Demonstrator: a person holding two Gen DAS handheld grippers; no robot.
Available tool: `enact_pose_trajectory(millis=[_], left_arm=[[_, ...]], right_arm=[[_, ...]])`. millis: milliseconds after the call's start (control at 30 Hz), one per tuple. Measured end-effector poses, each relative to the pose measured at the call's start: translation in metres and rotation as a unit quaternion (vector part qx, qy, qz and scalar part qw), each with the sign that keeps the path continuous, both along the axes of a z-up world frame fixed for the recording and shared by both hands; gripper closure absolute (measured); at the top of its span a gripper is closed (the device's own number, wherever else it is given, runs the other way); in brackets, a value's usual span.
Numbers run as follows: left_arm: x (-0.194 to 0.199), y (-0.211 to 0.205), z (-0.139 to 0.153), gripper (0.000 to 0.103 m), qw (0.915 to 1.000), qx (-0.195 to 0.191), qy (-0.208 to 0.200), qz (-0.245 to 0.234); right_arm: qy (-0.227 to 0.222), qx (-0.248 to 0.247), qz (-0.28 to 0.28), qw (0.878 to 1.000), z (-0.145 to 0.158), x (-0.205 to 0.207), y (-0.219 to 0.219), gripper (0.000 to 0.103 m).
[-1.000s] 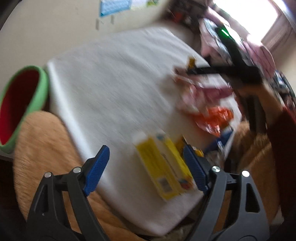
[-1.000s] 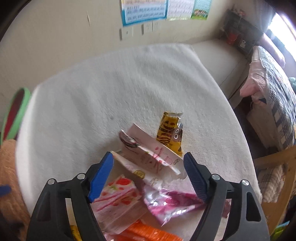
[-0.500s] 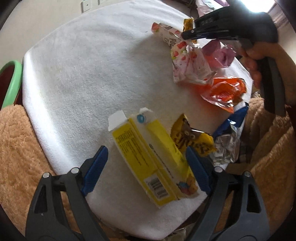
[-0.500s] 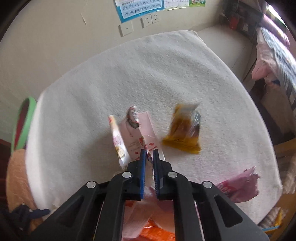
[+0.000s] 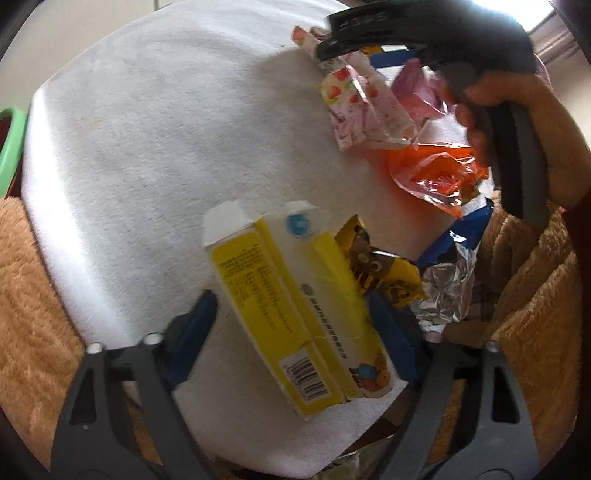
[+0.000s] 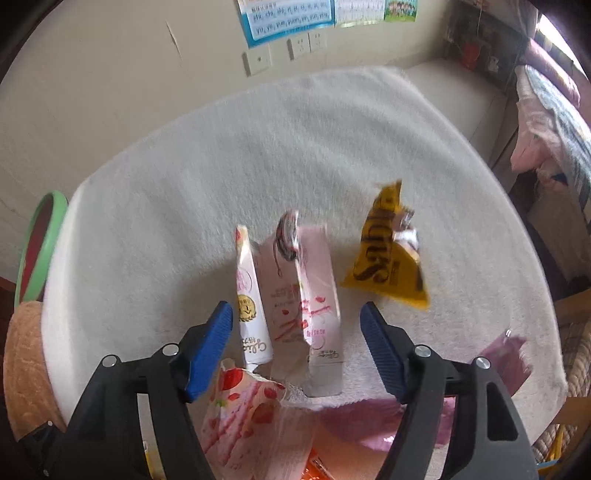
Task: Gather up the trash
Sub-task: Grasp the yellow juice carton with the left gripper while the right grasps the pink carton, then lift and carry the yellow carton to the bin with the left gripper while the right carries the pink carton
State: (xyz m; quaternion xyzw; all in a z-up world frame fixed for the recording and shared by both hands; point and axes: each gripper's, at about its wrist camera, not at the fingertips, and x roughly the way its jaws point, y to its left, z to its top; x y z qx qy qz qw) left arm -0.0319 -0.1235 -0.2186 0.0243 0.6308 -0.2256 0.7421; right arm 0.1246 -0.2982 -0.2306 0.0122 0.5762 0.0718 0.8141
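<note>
Left wrist view. Left gripper (image 5: 291,325) spread wide, blue pads either side of a flattened yellow-and-white drink carton (image 5: 295,310); whether the pads touch it cannot be told. Carton lies near the front edge of the white towel-covered table (image 5: 155,140), barcode end toward the camera. Just right of the carton: a crumpled yellow-brown snack wrapper (image 5: 380,269), then a blue-and-silver foil wrapper (image 5: 450,280) at the table edge. Farther back on the right: an orange transparent wrapper (image 5: 436,177), a strawberry-print plastic bag (image 5: 354,103), a pink plastic wrapper (image 5: 413,92). The right gripper's black body, held in a hand (image 5: 517,122), sits above the strawberry bag. Green rim of a bin (image 5: 11,144) at the far left. Tan fleece fabric (image 5: 33,280) beside the table.

Right wrist view. Right gripper (image 6: 297,347) fingers wide apart, holding nothing. Between and ahead of them lies a torn pink-and-white milk carton (image 6: 295,295), flat on the towel (image 6: 258,147). To its right, apart, a yellow snack packet (image 6: 388,254). Strawberry bag (image 6: 243,413) and pink wrapper (image 6: 365,417) close under the gripper. Green bin rim (image 6: 40,243) beyond the table's left edge. Wall sockets (image 6: 280,51) and a blue chart (image 6: 284,18) behind.
</note>
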Motion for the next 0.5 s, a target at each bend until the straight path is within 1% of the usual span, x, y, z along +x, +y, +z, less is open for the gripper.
enact_pose_trajectory(millis=[33,67,100,133,167,200,300,433,467,500], left_arm=[[0.000,-0.002,0.001,0.035,1.0000,0.001,-0.001,-0.002],[0.001,-0.002,0.003,0.040,1.0000,-0.001,-0.006,-0.002],[0.001,-0.003,0.005,0.052,0.9999,-0.002,-0.012,-0.002],[0.002,-0.002,0.009,0.057,0.9998,-0.001,-0.022,0.000],[0.004,0.000,0.012,0.066,0.9996,-0.001,-0.027,0.002],[0.007,0.004,0.015,0.069,0.9995,-0.001,-0.030,0.006],[0.016,0.014,0.023,0.073,0.9984,0.005,-0.050,0.027],[0.033,0.030,0.036,0.073,0.9957,0.011,-0.077,0.051],[0.037,0.033,0.037,0.072,0.9951,0.014,-0.082,0.054],[0.042,0.035,0.039,0.068,0.9943,0.018,-0.089,0.056]], right_arm=[[0.000,0.004,-0.001,1.000,0.000,-0.001,0.000,0.047],[-0.002,0.011,-0.002,1.000,-0.001,0.002,0.000,0.056],[-0.009,0.014,-0.006,1.000,0.001,0.002,-0.001,0.059],[-0.012,0.015,-0.006,1.000,0.003,0.002,0.000,0.067],[-0.015,0.017,-0.006,1.000,0.005,0.000,0.000,0.067],[-0.020,0.018,-0.007,1.000,0.007,0.000,0.000,0.068],[-0.036,0.030,-0.010,0.999,0.016,-0.005,0.002,0.070],[-0.048,0.046,-0.009,0.998,0.025,-0.011,0.007,0.070],[-0.049,0.046,-0.006,0.998,0.026,-0.013,0.009,0.070],[-0.052,0.044,-0.003,0.998,0.027,-0.014,0.011,0.070]])
